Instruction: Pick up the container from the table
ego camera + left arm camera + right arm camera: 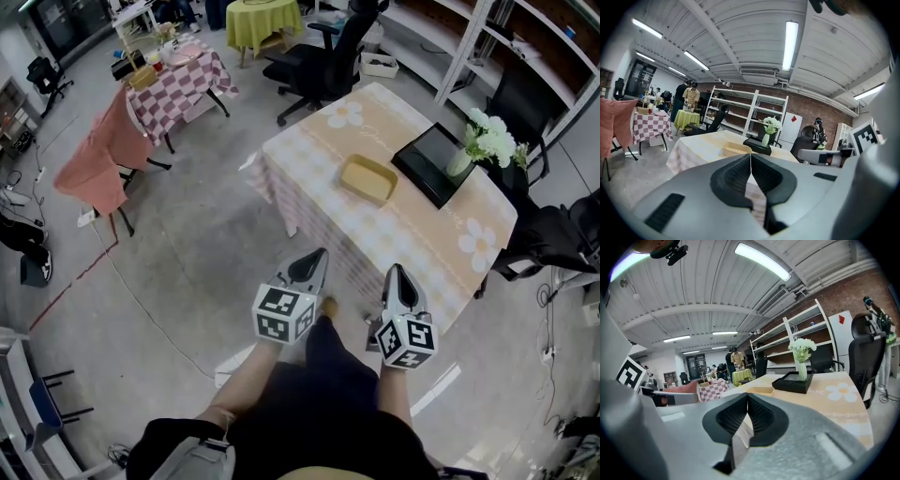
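Before the table (412,225) | left gripper (322,252), right gripper (397,270) side by side | jaws pressed together, empty

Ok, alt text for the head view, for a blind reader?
Seen from above, a person holds the left gripper and right gripper, both shut, short of a cloth-covered table. On it lie a shallow yellow container, a black tray and a vase of white flowers.
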The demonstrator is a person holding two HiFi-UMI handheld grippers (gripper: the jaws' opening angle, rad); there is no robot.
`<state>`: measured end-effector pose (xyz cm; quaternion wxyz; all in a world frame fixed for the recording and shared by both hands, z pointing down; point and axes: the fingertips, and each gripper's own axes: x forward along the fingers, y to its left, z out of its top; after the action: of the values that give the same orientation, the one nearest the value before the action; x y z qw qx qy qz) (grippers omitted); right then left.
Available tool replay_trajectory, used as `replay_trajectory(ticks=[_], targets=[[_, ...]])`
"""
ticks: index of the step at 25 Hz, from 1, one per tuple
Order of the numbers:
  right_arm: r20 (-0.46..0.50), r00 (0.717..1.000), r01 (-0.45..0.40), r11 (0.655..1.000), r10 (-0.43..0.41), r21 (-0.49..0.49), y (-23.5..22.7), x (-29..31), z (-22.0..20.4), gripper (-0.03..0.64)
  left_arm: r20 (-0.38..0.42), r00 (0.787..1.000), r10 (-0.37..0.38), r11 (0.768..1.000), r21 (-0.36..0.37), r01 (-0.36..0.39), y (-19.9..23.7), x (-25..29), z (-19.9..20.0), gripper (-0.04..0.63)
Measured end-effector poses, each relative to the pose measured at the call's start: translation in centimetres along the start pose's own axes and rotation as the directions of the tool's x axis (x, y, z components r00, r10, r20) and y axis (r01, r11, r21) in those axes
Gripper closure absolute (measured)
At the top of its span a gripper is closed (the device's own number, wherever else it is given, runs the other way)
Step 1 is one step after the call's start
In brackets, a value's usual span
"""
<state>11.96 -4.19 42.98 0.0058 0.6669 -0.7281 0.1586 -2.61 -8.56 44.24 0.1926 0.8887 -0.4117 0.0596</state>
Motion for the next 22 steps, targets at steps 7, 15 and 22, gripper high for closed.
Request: replay_trajectory(ticks=[7, 15, 22], targets=[[-0.009, 1.0, -0.018, 1.0, 0.018, 0.008, -0.5, 3.8, 1.0, 0.611, -0.003, 1.0, 0.014, 1.0, -0.004, -0.014, 1.9, 2.9, 1.5, 0.583], [-0.01, 0.999, -0.036, 0.999, 0.036, 0.012, -1.6, 8.4, 2.5, 0.611, 0.005, 0.999, 0.036, 0.999, -0.004, -0.036, 4.2, 6.2, 3.3, 0.583], [-0.012, 0.998, -0.069, 0.998, 0.069, 0.002, -2.3, 12.7, 3.9, 0.611, 0.018, 0.998, 0.06, 0.998, -0.012, -0.06, 6.1, 9.7, 5.1, 0.583]])
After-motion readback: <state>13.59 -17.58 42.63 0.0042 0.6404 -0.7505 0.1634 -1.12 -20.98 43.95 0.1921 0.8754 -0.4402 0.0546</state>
